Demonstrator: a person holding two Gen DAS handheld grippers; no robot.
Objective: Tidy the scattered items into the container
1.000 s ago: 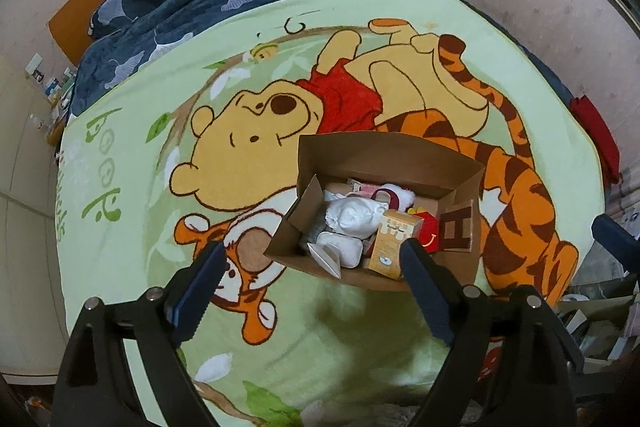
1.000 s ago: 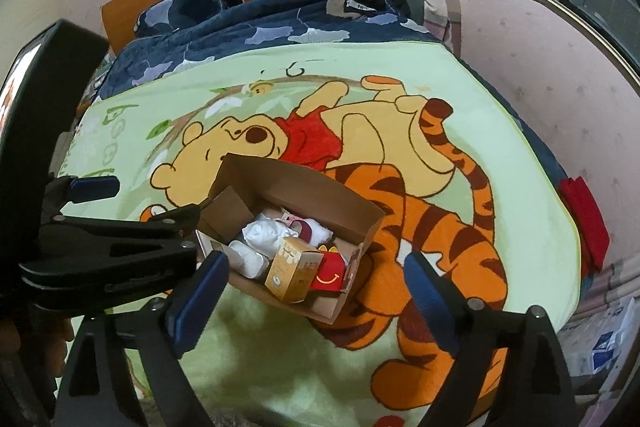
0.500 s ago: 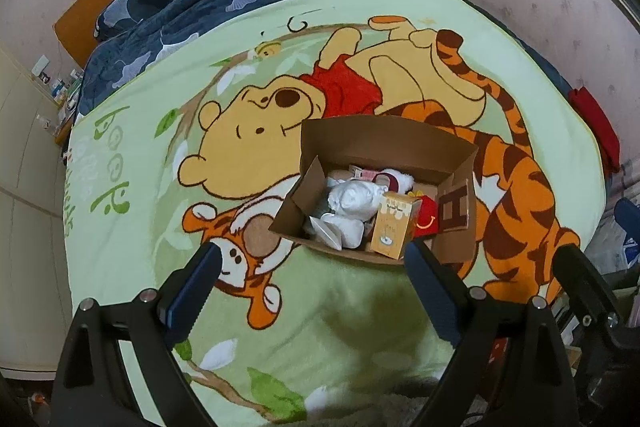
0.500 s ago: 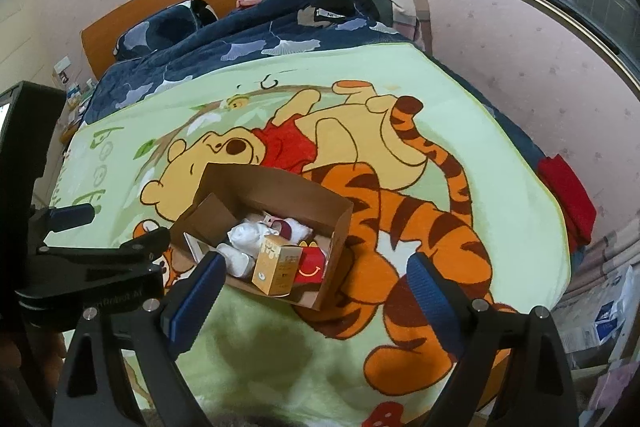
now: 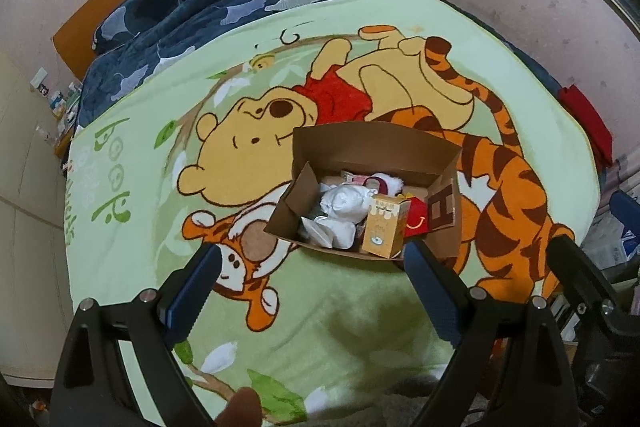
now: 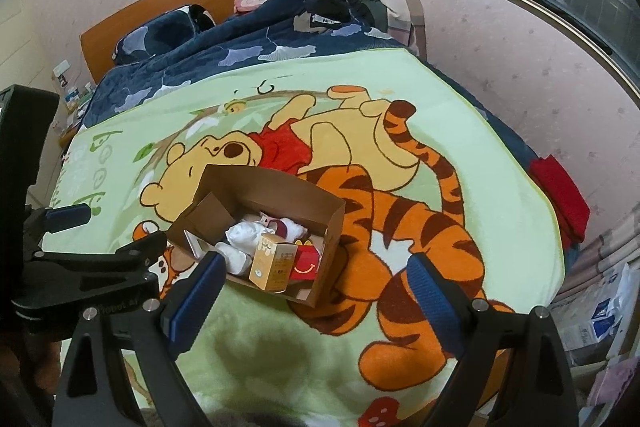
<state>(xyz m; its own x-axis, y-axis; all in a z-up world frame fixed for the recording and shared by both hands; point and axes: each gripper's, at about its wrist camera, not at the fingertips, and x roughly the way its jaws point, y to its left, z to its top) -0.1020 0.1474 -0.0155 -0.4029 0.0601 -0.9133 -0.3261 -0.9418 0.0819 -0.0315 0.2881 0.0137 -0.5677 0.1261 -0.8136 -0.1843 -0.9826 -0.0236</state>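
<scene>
An open cardboard box (image 5: 376, 147) sits on the cartoon blanket in the middle of the bed; it also shows in the right wrist view (image 6: 276, 187). Inside lie white bundles (image 5: 344, 203), a yellow carton (image 5: 386, 227), a red packet (image 5: 418, 223) and a pink-and-white item (image 5: 376, 181). My left gripper (image 5: 316, 291) is open and empty, held above the blanket on the near side of the box. My right gripper (image 6: 316, 291) is open and empty, also near side, with the box's near corner between its fingers in view.
The green blanket (image 5: 160, 227) covers the bed's near half. A dark blue quilt (image 6: 240, 47) and pillow (image 6: 160, 35) lie by the orange headboard. A red cloth (image 6: 560, 195) hangs at the right edge. A wall runs along the right; clutter sits on the floor (image 6: 600, 315).
Both grippers have pulled back and up from the box, so it looks smaller and farther. Both stay open and empty. The box and its contents have not moved.
</scene>
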